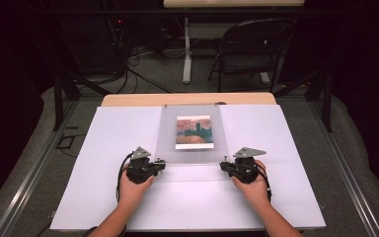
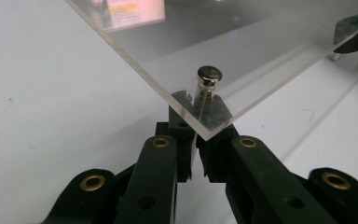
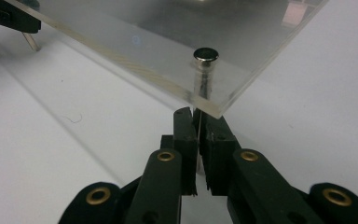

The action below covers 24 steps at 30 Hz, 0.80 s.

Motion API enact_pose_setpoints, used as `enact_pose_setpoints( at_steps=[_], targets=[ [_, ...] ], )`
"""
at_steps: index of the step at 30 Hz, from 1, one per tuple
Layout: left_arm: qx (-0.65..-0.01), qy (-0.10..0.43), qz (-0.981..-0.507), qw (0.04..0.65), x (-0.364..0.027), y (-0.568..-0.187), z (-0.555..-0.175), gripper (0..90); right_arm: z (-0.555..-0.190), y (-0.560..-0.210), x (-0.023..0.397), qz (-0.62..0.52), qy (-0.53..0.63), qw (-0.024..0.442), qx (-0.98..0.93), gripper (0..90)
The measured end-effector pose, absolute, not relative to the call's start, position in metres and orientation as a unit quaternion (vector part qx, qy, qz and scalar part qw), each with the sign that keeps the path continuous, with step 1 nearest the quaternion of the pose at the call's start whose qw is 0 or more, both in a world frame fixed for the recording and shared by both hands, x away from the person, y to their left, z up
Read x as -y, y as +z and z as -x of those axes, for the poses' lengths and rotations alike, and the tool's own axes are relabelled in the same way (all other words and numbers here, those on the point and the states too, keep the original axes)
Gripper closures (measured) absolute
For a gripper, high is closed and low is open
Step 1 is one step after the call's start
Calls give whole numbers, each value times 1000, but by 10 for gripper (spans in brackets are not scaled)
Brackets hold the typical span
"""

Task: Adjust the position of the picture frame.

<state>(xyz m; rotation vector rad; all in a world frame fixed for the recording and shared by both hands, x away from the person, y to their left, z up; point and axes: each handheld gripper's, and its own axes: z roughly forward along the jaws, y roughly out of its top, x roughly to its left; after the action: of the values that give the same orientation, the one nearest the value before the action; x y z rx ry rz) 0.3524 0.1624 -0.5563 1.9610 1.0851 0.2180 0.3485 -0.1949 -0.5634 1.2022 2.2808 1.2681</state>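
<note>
High view, counted: one clear acrylic sheet [image 1: 192, 136] over one small landscape print [image 1: 194, 132] on the white tabletop [image 1: 103, 148]; no legible writing. Two metal pins, one per near corner. My left tool [image 1: 161, 164] is clamped on one pin [image 2: 208, 81], my right tool [image 1: 223, 166] on the other pin [image 3: 205, 58].

The far end of the clear acrylic sheet [image 2: 242, 51] is cut off by the top edge in both gripper views. The small picture [image 1: 194, 131] beneath it is too blurred for its detail to be told.
</note>
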Motion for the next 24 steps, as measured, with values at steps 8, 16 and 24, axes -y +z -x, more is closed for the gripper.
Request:
enact_pose_setpoints(
  at_steps=[8, 16, 24],
  targets=[
    [-437, 86, -784, 433, -163, -559, -352, 841, -348, -566, 194, -414, 435, 134, -788, 853],
    [-445, 79, -771, 448, -164, -560, -353, 812, -348, -566, 195, -416, 439, 131, -785, 826],
    [-450, 87, -765, 453, -162, -561, -352, 586, -345, -562, 192, -401, 439, 148, -790, 637]
  ],
)
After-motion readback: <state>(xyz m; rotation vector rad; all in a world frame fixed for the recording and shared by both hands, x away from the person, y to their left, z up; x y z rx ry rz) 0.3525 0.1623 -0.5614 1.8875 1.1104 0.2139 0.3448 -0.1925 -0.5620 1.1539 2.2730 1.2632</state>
